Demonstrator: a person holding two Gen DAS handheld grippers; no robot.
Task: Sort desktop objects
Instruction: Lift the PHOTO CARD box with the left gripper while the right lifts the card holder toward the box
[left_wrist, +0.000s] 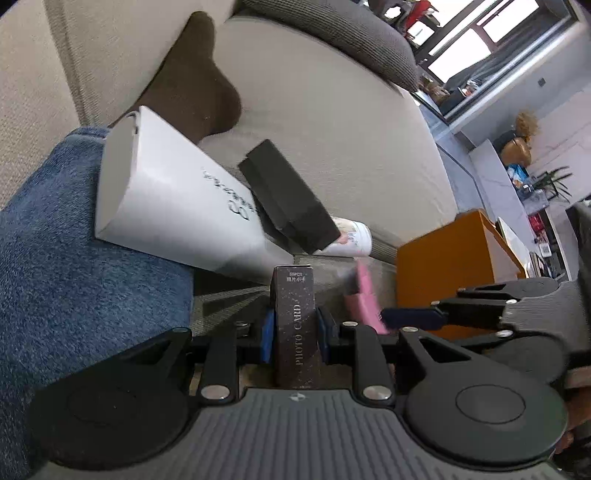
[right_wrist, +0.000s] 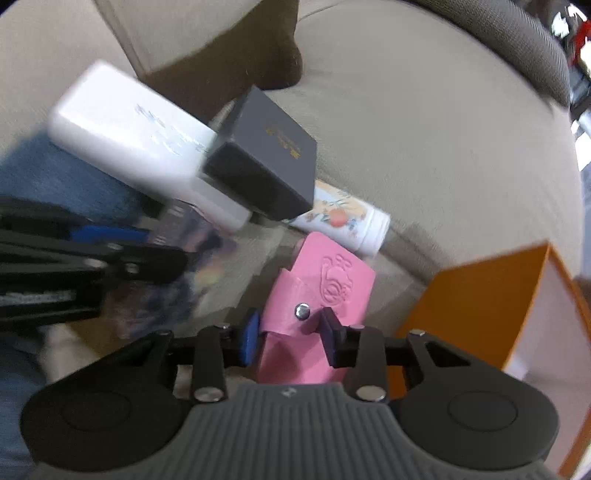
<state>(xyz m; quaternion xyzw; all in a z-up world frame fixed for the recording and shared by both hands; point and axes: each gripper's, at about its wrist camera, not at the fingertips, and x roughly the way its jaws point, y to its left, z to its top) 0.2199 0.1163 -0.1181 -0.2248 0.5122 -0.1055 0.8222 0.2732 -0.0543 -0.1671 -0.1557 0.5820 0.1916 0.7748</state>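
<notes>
My left gripper (left_wrist: 293, 328) is shut on a dark speckled photo card box (left_wrist: 295, 317) that stands upright between its blue pads. In the right wrist view, my right gripper (right_wrist: 291, 332) is shut on a pink snap case (right_wrist: 325, 280), with a pad against each side of its lower part. That pink case (left_wrist: 365, 295) and the right gripper (left_wrist: 410, 318) appear at the right of the left wrist view. The left gripper (right_wrist: 110, 236) appears blurred at the left of the right wrist view.
On the beige sofa cushion (left_wrist: 332, 129) lie a white box (left_wrist: 166, 195), a black box (left_wrist: 288, 195) leaning on it, and a floral white tube (left_wrist: 354, 236). An open orange box (right_wrist: 480, 295) stands at the right. A person's jeans leg (left_wrist: 74, 277) and brown sock (left_wrist: 192, 85) are at the left.
</notes>
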